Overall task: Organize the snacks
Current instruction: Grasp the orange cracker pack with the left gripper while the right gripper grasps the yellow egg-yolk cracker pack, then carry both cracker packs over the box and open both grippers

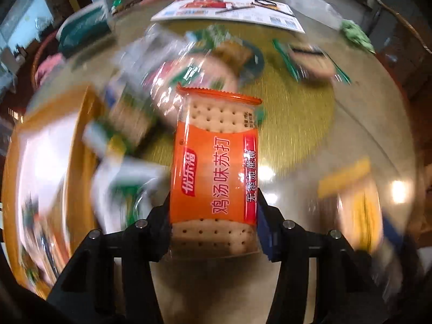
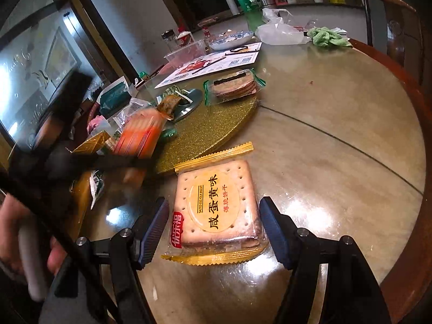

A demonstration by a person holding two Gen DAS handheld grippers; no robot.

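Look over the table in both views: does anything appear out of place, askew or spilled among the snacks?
Nothing is spilled. The snack heap at the gold mat's edge is jumbled, packets overlapping at odd angles. One round-biscuit pack lies alone across the mat, apart from the others.

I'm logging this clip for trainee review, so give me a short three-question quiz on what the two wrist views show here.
1. True or false: the left claw grips the orange soda-cracker pack.
2. Which colour are the sealed ends of the salted egg yolk biscuit pack between the right claw fingers? A green, B gold, C blue.
3. What does the round brown biscuit pack with green ends lie on?

Key: 1 true, the fingers press its sides. 2 B. 3 the glittery gold turntable.
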